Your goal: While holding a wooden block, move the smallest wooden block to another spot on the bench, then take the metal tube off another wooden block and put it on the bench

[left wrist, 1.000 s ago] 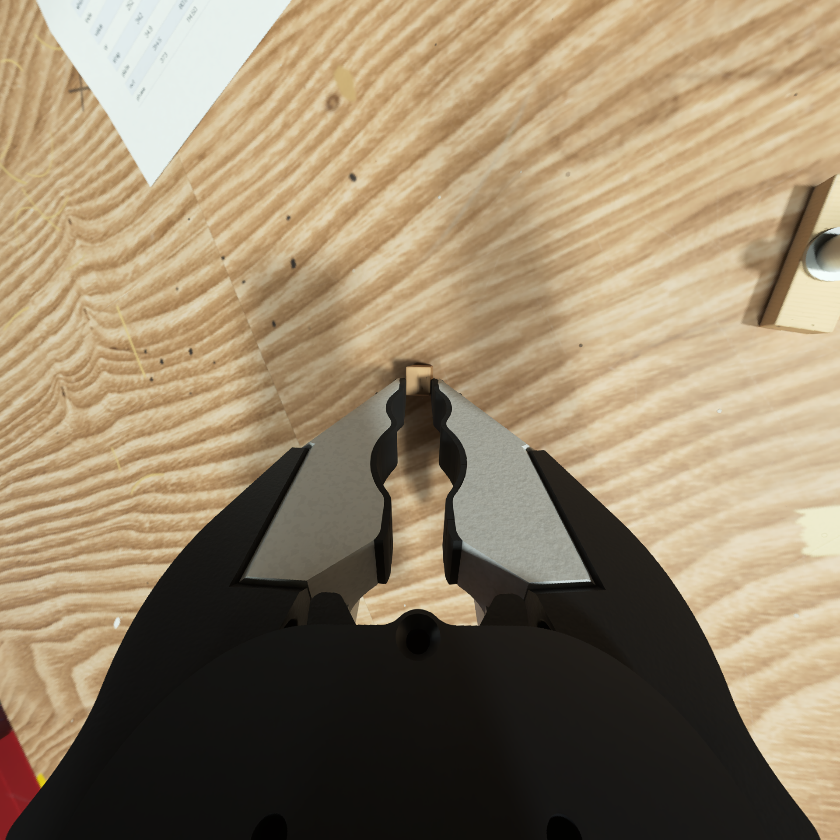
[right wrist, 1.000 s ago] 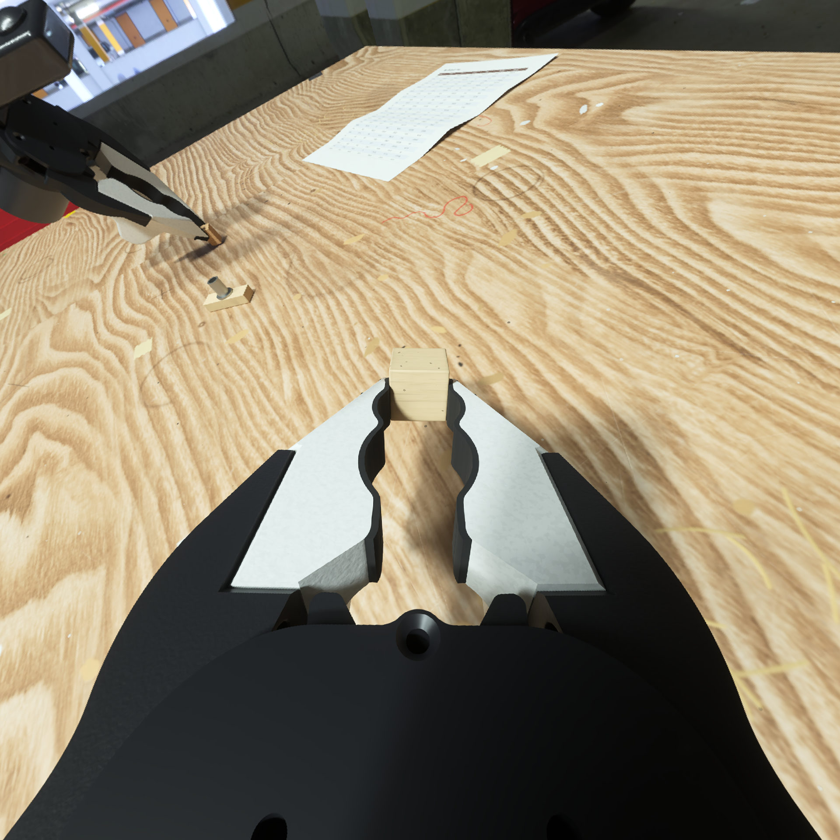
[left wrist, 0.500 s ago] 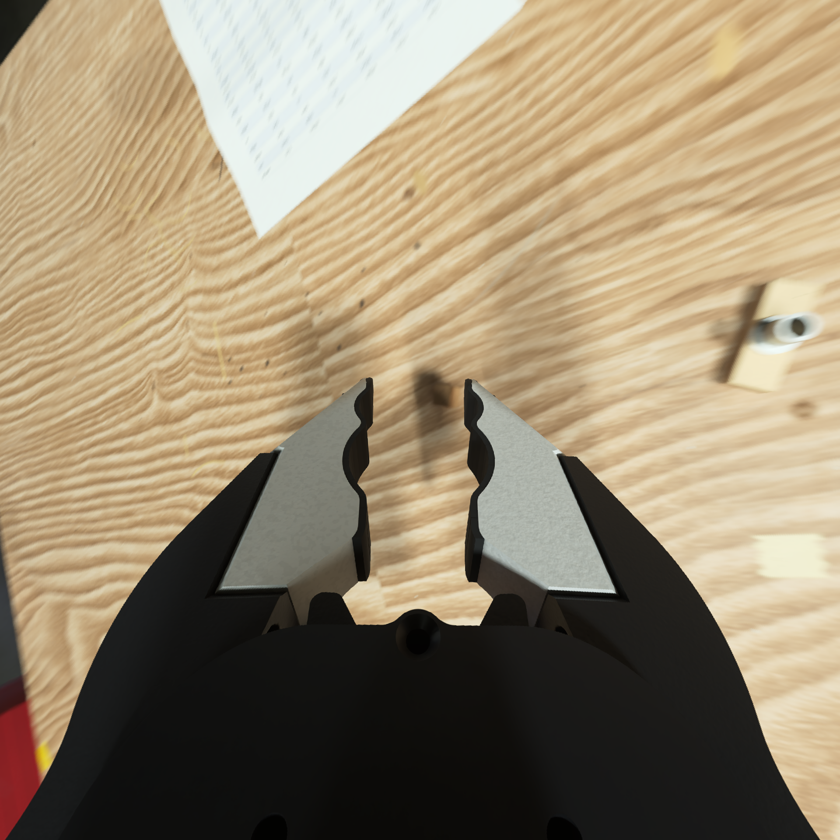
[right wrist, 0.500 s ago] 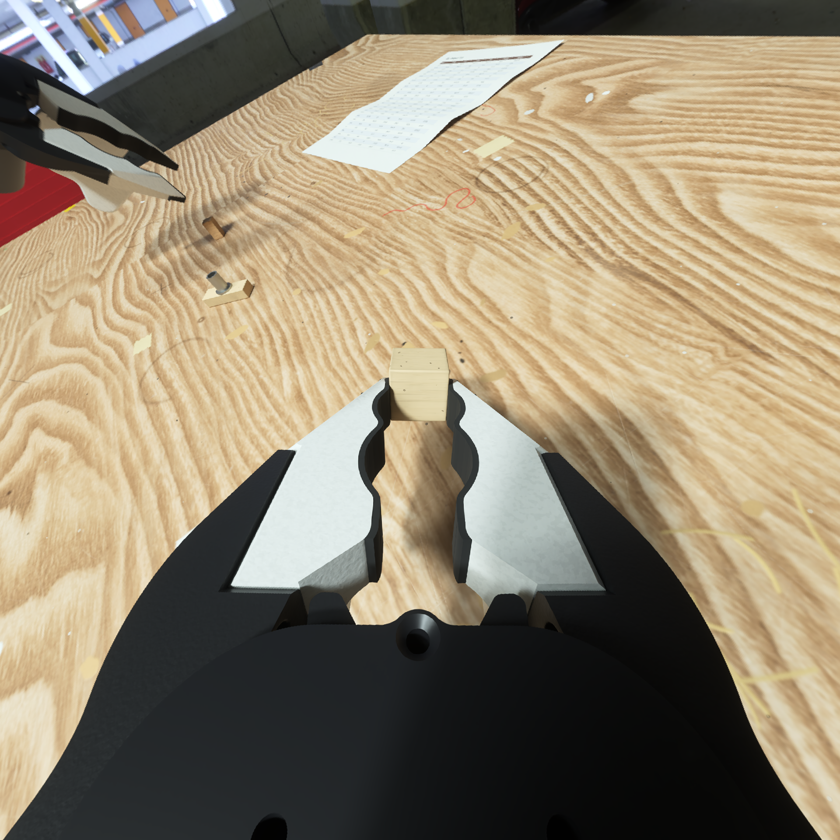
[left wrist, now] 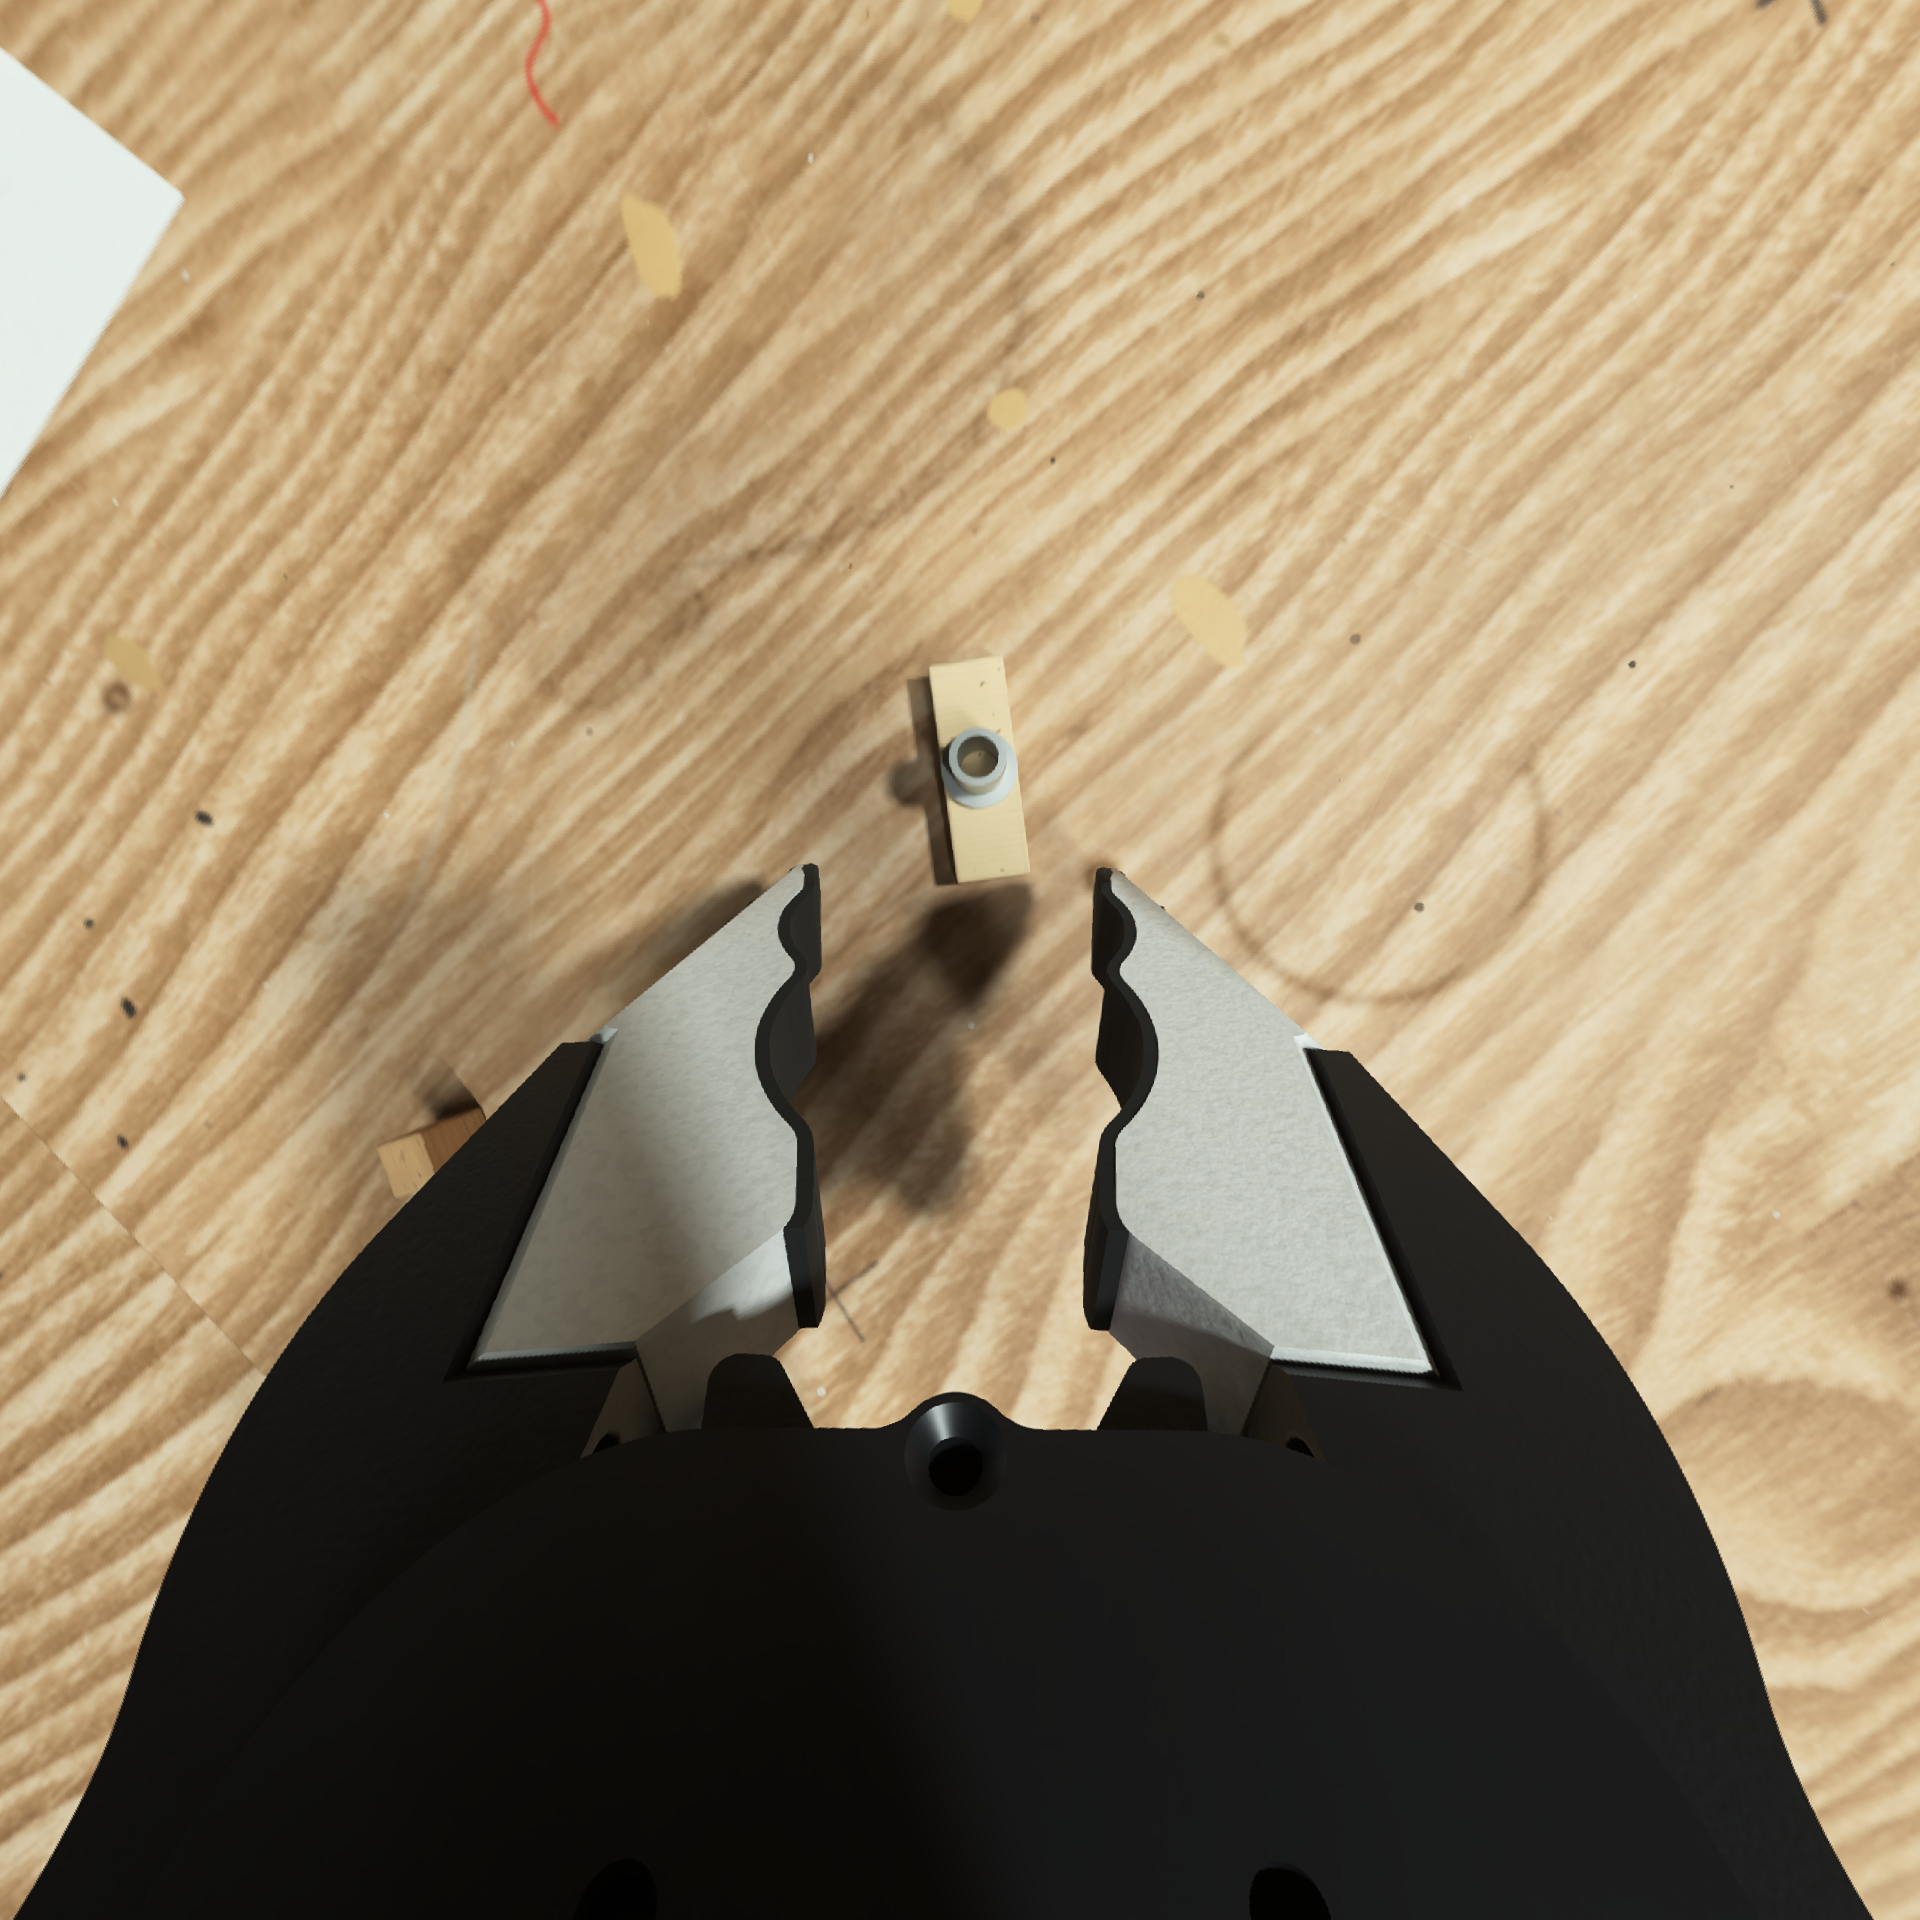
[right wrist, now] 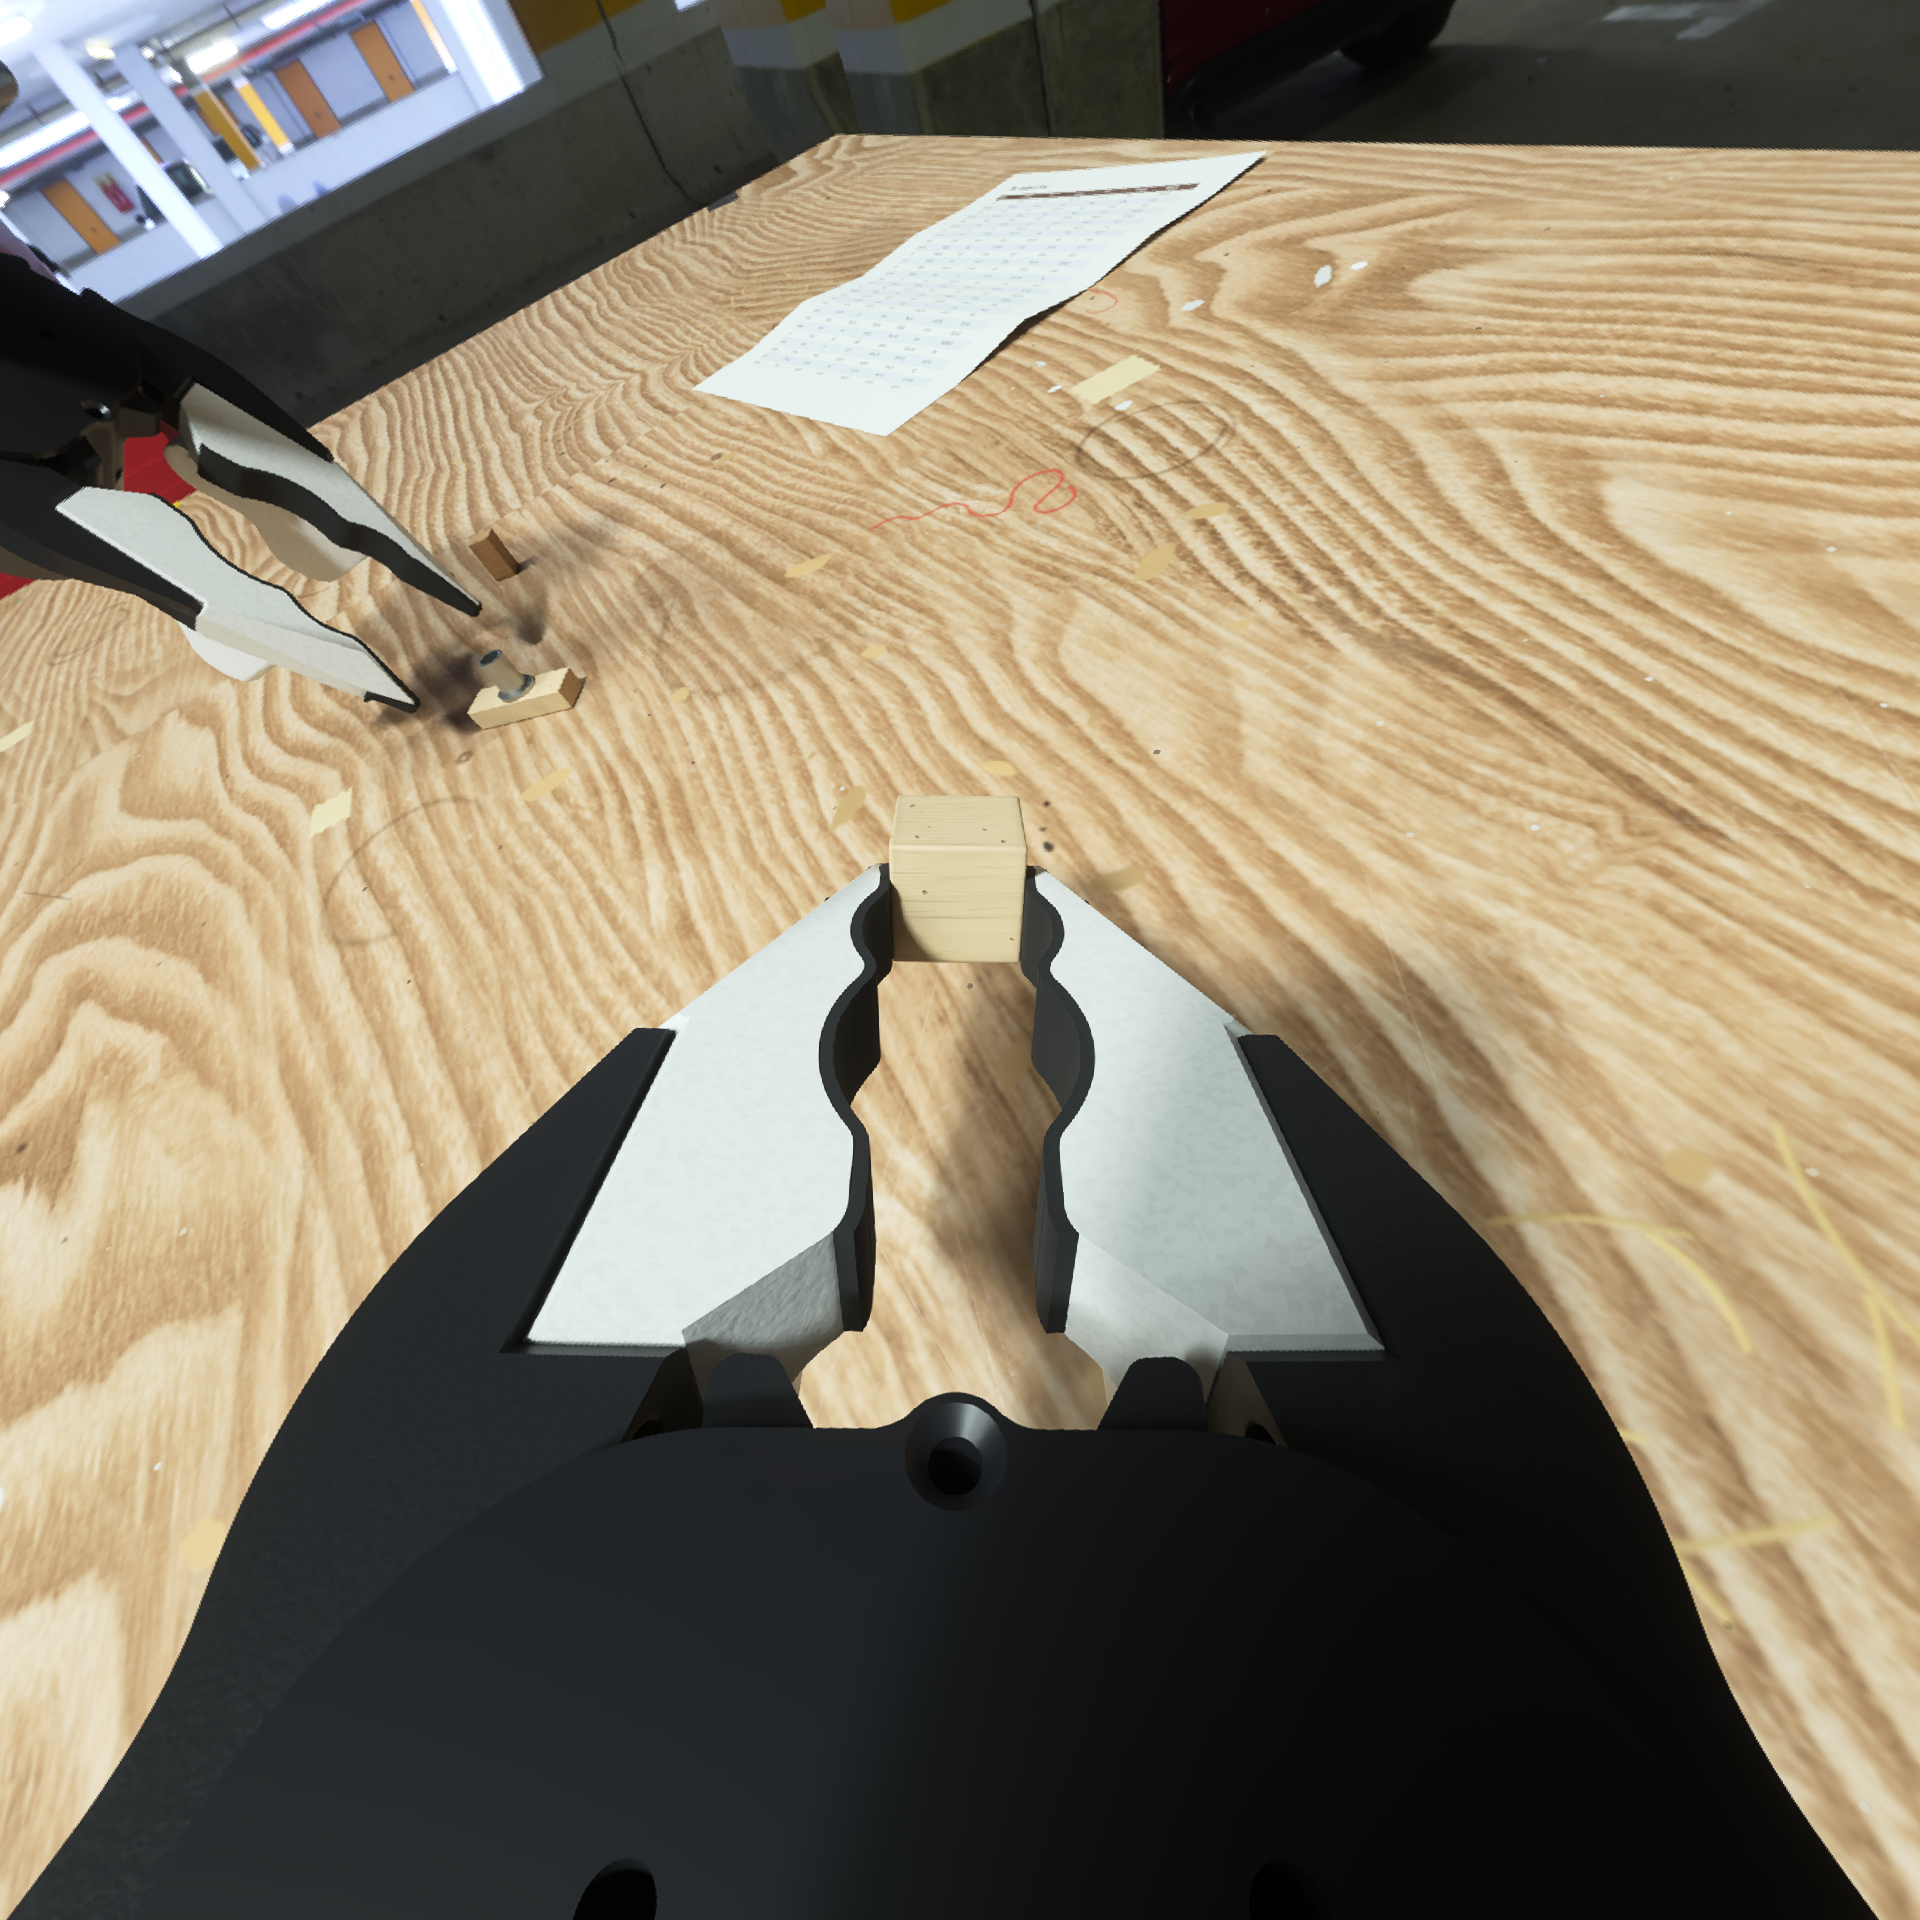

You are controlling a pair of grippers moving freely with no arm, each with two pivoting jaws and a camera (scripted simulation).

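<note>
My left gripper (left wrist: 956, 878) is open and empty, hovering above the bench. Just ahead of its fingertips a short grey metal tube (left wrist: 977, 767) stands upright on a flat pale wooden block (left wrist: 982, 774). The smallest wooden block (left wrist: 421, 1151) lies on the bench at the gripper's left side, partly hidden by its body. My right gripper (right wrist: 958, 914) is shut on a pale wooden cube (right wrist: 956, 878), held over the bench. In the right wrist view the left gripper (right wrist: 436, 655) hangs at far left, next to the tube (right wrist: 499, 670), its flat block (right wrist: 525, 698) and the smallest block (right wrist: 494, 554).
A white printed sheet (right wrist: 987, 286) lies at the far side of the wooden bench (right wrist: 1455, 675); its corner shows in the left wrist view (left wrist: 62, 281). A red thread (right wrist: 987, 504) and pale wood chips are scattered about. The bench's far edge drops off beyond the sheet.
My left gripper let go of the smallest block, opened wide and moved over to the flat block with the tube. The right gripper kept its hold on the cube and stayed put.
</note>
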